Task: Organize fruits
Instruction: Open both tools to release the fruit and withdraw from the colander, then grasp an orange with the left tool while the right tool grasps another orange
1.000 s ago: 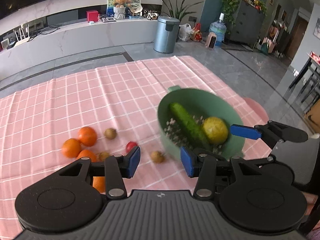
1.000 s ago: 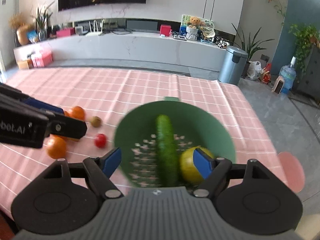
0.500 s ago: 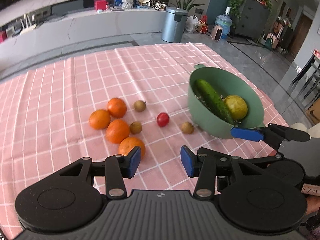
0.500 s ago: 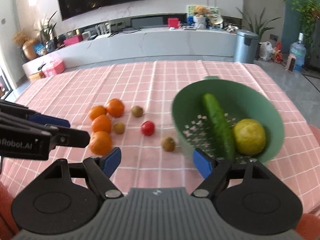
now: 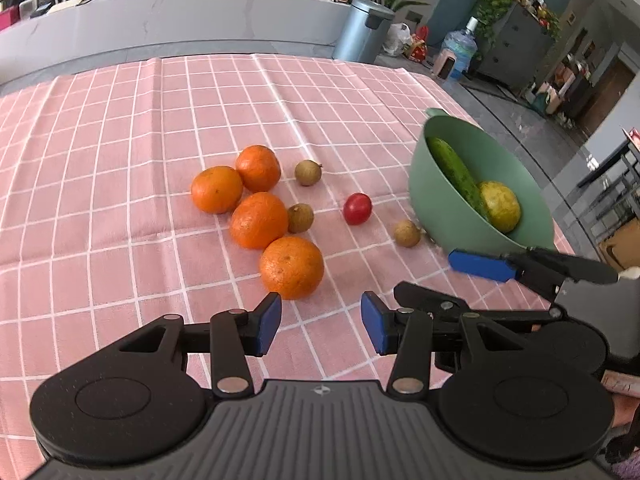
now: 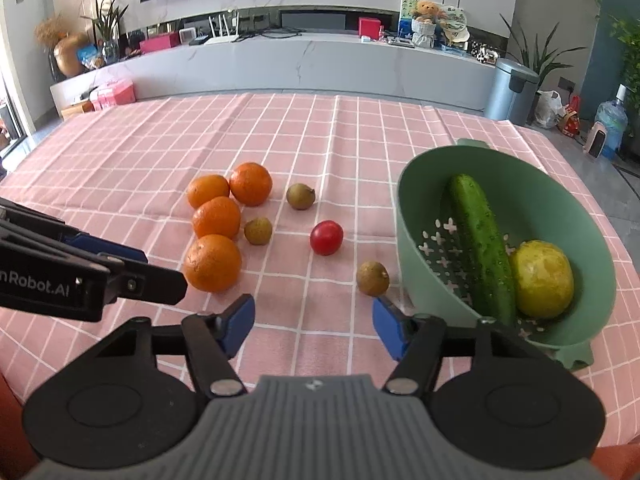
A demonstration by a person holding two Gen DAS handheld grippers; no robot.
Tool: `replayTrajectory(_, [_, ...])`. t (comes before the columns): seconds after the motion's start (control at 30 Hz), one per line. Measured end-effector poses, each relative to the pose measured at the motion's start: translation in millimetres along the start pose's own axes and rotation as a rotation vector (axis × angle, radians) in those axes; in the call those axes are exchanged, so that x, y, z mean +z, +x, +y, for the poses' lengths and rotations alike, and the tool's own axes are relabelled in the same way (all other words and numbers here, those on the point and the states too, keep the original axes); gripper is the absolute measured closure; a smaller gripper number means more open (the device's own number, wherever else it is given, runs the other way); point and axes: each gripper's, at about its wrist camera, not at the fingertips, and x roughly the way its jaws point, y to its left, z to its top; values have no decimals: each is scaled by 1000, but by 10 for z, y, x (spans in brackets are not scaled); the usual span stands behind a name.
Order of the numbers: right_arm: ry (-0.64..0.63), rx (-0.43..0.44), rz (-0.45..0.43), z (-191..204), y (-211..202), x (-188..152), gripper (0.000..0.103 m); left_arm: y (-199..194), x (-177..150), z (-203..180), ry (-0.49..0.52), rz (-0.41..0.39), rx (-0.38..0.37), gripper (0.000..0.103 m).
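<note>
Both grippers empty, held low over the pink checked tablecloth (image 5: 120, 128). Left gripper (image 5: 321, 322): jaws spread apart, nothing between them; nearest orange (image 5: 291, 267) sits just ahead of the left fingertip, slightly left of centre, likely the next pick since it is the closest loose fruit. Right gripper (image 6: 313, 326): jaws likewise released and wide; one small brown fruit (image 6: 373, 278) lies just ahead of its right fingertip, close beside the wall of the green colander (image 6: 408, 240). Further ahead: red tomato (image 6: 327, 237), two more small brown fruits and three more oranges clustered ahead-left. Colander sits ahead-right of both grippers and already holds a cucumber (image 6: 480, 248) and a yellow citrus (image 6: 542, 278), so it reads as the collection point. Judgement: sorting is at an early stage; eight pieces lie loose on the cloth.
</note>
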Motion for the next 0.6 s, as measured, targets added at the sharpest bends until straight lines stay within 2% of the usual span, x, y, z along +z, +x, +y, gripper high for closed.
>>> replayTrajectory(0.07, [-5,2,6,-2,52,-6,50,42,1,51,-33,-12,-8,50])
replayTrajectory(0.17, [-22,-33,8,17,124,-15,50,109,1,99,-71,-37,12,49])
replayTrajectory(0.3, [-11,-29,13,8,197,-27,50,233,13,110,-101,-38,32,43])
replayTrajectory(0.6, [-9,-6,18,5,301,-22,50,422,46,54,-79,-46,97,43])
